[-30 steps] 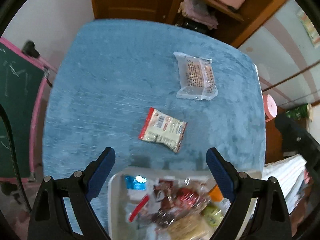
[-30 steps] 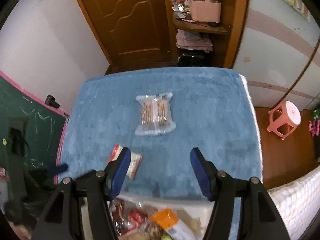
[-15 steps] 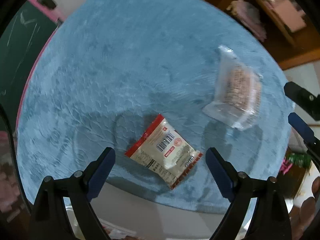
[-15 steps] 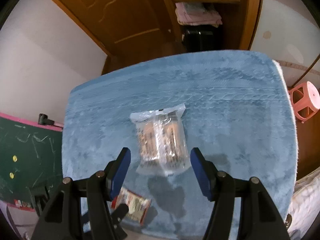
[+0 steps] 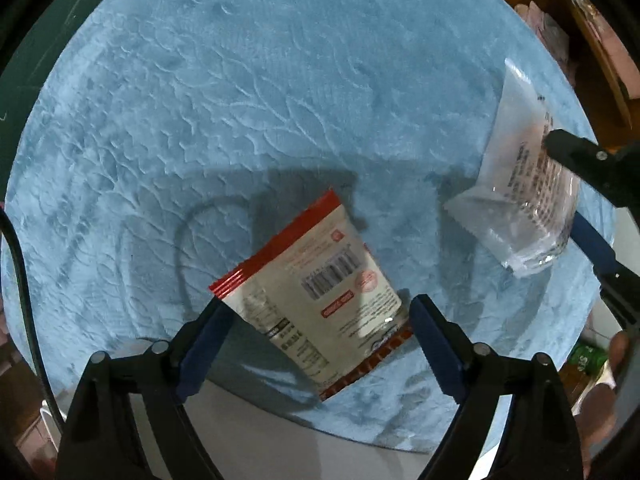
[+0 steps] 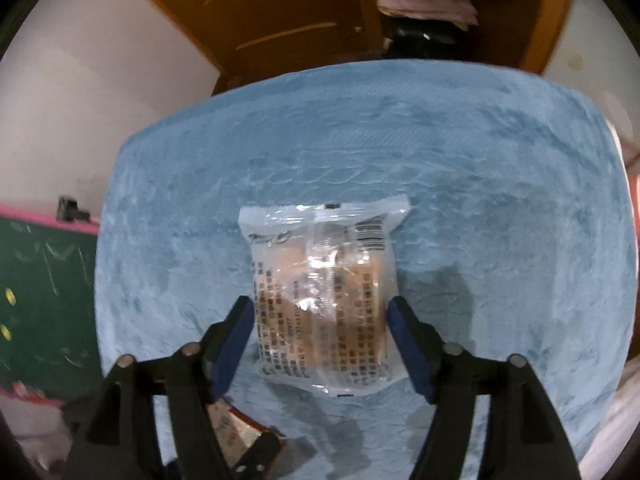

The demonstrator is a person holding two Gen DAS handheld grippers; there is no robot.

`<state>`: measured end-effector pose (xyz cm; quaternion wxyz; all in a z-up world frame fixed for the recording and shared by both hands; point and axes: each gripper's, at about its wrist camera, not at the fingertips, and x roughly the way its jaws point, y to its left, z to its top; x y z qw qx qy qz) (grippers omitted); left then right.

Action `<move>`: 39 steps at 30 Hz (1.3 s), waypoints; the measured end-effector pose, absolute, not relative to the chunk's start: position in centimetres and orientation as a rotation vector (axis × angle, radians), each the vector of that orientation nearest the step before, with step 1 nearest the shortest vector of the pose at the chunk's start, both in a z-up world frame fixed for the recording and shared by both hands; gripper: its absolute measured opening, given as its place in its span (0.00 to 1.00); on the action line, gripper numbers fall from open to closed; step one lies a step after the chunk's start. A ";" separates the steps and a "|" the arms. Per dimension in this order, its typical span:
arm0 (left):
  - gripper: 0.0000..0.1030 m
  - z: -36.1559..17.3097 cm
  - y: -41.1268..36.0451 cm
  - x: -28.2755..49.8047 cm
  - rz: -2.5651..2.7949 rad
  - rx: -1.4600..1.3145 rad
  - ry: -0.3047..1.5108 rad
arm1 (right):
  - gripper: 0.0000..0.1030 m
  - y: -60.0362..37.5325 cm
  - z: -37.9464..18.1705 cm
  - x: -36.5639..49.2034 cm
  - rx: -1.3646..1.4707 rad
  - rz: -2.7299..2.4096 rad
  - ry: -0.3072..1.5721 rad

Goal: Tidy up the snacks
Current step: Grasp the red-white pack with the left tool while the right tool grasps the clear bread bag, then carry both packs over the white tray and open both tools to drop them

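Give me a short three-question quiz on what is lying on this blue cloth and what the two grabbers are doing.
1. True or false: the left gripper is clamped on the red-edged packet.
2. The right gripper straddles: A) a clear packet of biscuits, B) a bottle, C) a spoon?
3. What do both packets lie on?

Key
1. False: the jaws stand open on either side of it.
2. A, the clear biscuit packet, with jaws that have just been opening.
3. The blue cloth.

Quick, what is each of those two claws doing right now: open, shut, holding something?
Left gripper: open, straddling the red-edged packet, not gripping.
Right gripper: open, jaws just widened, straddling the clear packet, not gripping.
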<state>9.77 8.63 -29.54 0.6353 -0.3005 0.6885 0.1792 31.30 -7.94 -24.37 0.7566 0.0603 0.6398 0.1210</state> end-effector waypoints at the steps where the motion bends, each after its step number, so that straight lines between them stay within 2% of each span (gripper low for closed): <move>1: 0.86 -29.7 8.7 9.9 0.410 -0.684 1.576 | 0.78 -7.3 -24.5 31.2 0.090 0.273 1.393; 6: 0.86 -29.8 8.6 10.9 0.424 -0.680 1.581 | 0.81 -5.2 -26.0 31.5 -0.112 0.222 1.420; 8: 0.85 -29.9 8.0 11.0 0.423 -0.671 1.583 | 0.81 -5.4 -27.2 32.0 -0.089 0.197 1.470; 11: 0.73 -30.1 7.8 11.4 0.427 -0.640 1.589 | 0.78 -6.7 -27.5 32.3 0.000 0.184 1.483; 15: 0.48 -29.3 7.7 11.6 0.404 -0.620 1.576 | 0.68 -7.5 -26.9 31.5 -0.015 0.184 1.460; 16: 0.46 -29.0 7.6 11.8 0.388 -0.627 1.575 | 0.66 -7.8 -26.7 31.1 -0.017 0.176 1.454; 22: 0.45 -26.7 7.5 11.4 0.286 -0.603 1.522 | 0.65 -10.2 -24.4 27.8 0.055 0.168 1.407; 28: 0.45 -21.7 7.1 9.9 0.182 -0.536 1.429 | 0.65 -13.2 -18.6 23.7 0.129 0.203 1.296; 39: 0.45 -8.5 6.1 1.9 -0.008 -0.273 1.167 | 0.65 -15.9 -6.0 12.2 0.195 0.281 1.051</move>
